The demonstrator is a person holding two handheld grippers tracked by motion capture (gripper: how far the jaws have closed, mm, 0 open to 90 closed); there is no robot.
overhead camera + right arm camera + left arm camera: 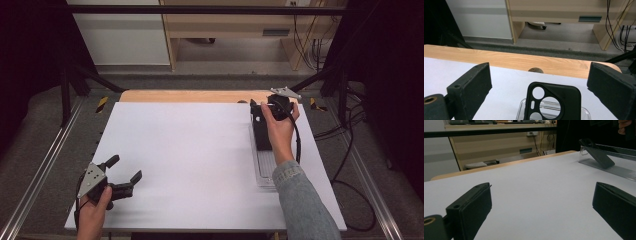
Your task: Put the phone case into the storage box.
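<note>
A black phone case (261, 134) with round camera cut-outs leans on a clear plastic stand (265, 170) at the right of the white table. My right gripper (265, 106) hovers over the case's far end, jaws wide open; in the right gripper view the case (554, 101) sits low between the spread jaws of my right gripper (539, 73), touching neither. My left gripper (126, 167) rests open near the front left corner with nothing in it. From the left gripper view, past the open left gripper (544, 192), the case (596, 156) slants on its stand (614, 168) far off to the right.
The white sheet (190, 160) covers a wooden tabletop (190, 96) whose bare strip shows at the far edge, with a small round hole (535, 70) in it. Metal rails (45, 165) run along both sides. Cables (350, 150) trail to the right. Wooden furniture (564, 12) stands beyond.
</note>
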